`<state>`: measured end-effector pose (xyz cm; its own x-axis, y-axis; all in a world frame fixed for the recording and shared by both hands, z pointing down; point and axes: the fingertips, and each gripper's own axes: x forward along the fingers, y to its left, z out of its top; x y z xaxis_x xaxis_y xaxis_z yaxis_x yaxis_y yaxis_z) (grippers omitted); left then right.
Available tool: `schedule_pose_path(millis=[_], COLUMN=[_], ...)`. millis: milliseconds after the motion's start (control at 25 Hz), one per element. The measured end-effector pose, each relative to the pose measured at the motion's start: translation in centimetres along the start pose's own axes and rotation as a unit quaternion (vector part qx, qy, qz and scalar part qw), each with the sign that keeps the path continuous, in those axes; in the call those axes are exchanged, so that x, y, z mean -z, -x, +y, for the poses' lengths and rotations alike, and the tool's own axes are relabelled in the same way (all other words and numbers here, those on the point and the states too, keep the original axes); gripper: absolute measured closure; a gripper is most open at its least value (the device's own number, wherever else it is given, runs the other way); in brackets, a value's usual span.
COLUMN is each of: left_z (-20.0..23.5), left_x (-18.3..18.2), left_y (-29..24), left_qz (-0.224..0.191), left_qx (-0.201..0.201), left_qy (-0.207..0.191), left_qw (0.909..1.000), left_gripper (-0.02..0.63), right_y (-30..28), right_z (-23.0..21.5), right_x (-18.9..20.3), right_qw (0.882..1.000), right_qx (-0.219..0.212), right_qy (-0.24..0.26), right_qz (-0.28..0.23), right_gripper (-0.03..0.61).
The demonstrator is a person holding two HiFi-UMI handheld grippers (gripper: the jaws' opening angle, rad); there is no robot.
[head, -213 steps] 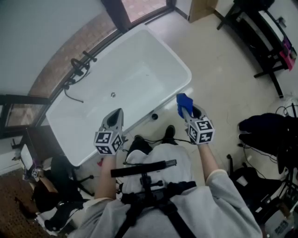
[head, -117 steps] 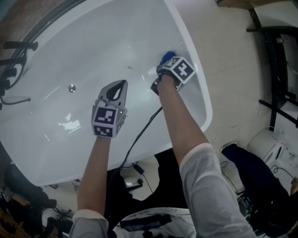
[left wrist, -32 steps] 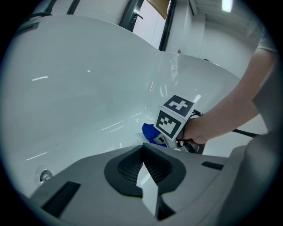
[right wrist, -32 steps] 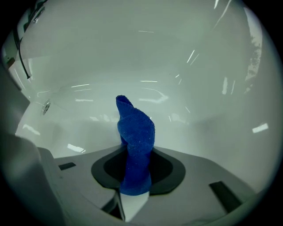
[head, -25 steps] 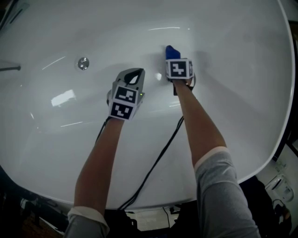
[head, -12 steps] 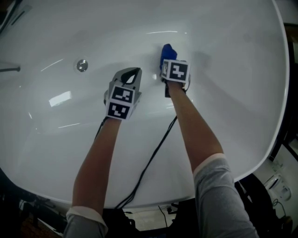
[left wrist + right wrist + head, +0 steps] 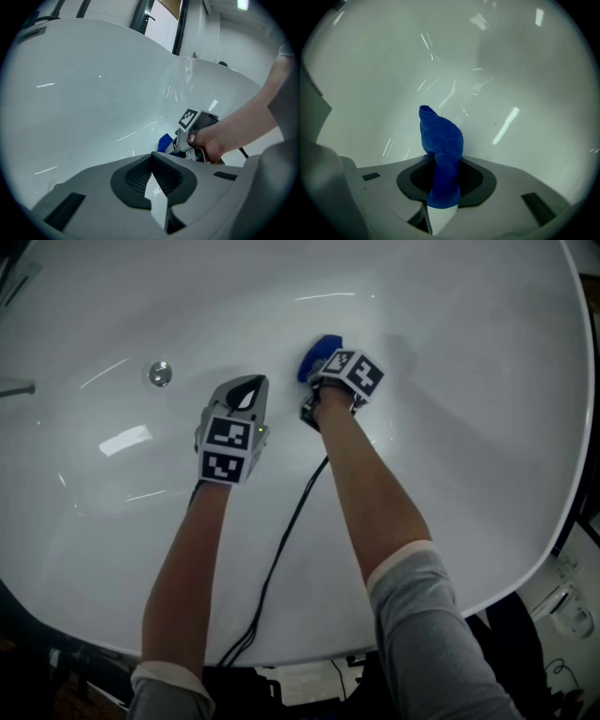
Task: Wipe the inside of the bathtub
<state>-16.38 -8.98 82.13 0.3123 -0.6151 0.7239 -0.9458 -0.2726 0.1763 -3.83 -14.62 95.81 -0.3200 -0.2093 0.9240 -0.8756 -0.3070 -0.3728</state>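
We are finding the bathtub (image 7: 469,427) floor lying open to the right of the right gripper (image 7: 317,369) and its blue cloth (image 7: 320,348). The left gripper (image 7: 246,388) is standing just beside it. The drain (image 7: 160,373) is sitting farther left, and a black cable (image 7: 279,545) is trailing between our arms.

The bathtub (image 7: 469,456) is white, smooth and highly glossy, its inside mirroring bright streaks of light. The cloth (image 7: 440,136) is blue, with a matt, nubbly, terry-like pile. The left tool (image 7: 152,176) and right tool (image 7: 443,187) have matt grey plastic shells and dark, finely ribbed pads (image 7: 132,180). The drain (image 7: 160,373) looks like shiny metal.
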Motion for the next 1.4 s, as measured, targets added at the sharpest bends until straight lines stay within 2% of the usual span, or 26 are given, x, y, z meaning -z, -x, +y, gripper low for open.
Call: schedule_pose_path(millis=[360, 680, 880, 1040, 1160, 1400], left_z=[-1.9, -2.3, -2.9, -3.5, -4.9, -7.3], left_x=[0.0, 0.0, -0.7, -1.8, -3.2, -7.3], left_y=[-1.0, -1.4, -1.2, -1.0, -0.6, 1.2], left_qz=[0.004, 0.005, 0.002, -0.004, -0.009, -0.022], left_qx=[0.017, 0.019, 0.021, 0.023, 0.032, 0.045], left_qy=[-0.01, -0.013, -0.019, -0.017, -0.022, -0.044], left_qw=[0.9998, 0.9997, 0.9996, 0.9996, 0.9992, 0.9978], left_gripper=[0.612, 0.612, 0.614, 0.612, 0.612, 0.612], right_y=[1.5, 4.6, 5.9, 7.7, 9.4, 13.7], right_z=[-4.5, -10.3, -11.4, -11.7, -11.7, -10.8], right_x=[-3.9, -7.6, -8.3, -8.9, -9.3, -11.2], right_qw=[0.997, 0.985, 0.978, 0.976, 0.972, 0.966], right_qx=[0.04, 0.108, 0.13, 0.134, 0.133, 0.107], right_qy=[-0.049, -0.072, -0.089, -0.095, -0.119, -0.166], right_qz=[-0.054, -0.113, -0.134, -0.146, -0.15, -0.165], right_gripper=[0.465, 0.466, 0.468, 0.469, 0.469, 0.471])
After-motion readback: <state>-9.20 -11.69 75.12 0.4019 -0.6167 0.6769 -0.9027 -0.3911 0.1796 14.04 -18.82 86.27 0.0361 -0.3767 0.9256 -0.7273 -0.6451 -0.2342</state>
